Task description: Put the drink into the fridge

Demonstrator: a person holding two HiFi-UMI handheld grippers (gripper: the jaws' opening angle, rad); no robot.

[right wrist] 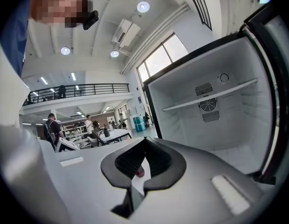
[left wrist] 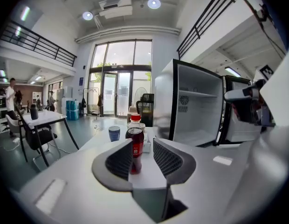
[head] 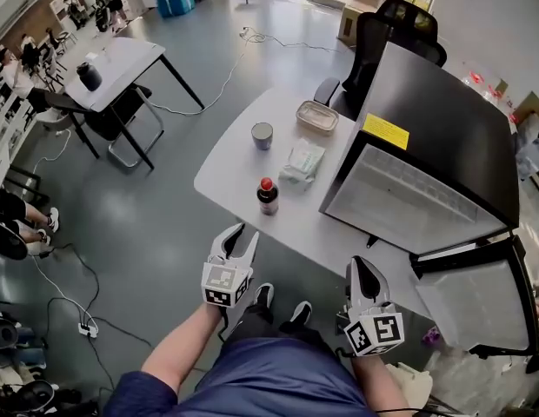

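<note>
Drink bottle (head: 268,196), dark with a red cap, stood upright on the grey table (head: 239,159), close to the table's lower edge in the head view. It was not yet held.

Left gripper (head: 239,233) hung just below the bottle in the frame, jaws apart and nothing pressed between them. In the left gripper view the bottle (left wrist: 134,146) lined up in the gap but lay beyond the tips, slightly toward the left jaw.

Right gripper (head: 361,263) was at lower right, jaws drawn together, empty, aimed toward the fridge (head: 443,137). Fridge door (head: 478,298) was swung open at lower right; the inner shelf (right wrist: 209,97) was bare.

Behind the bottle were a white packet (head: 302,162), a cup (head: 262,135) and a lidded container (head: 317,117).

Risks, as judged:
- The gap looked only a little wider than the bottle. With the bottle off-centre, the left jaw could clip it on the way in and tip it, tall and narrow as it is.
- A push rather than a grip would slide it into the packet.
- It sat near the table edge, so a topple toward the person could send it to the floor.
- A grip too high, at the cap, could let it swing or slip during the carry to the fridge opening.
</note>
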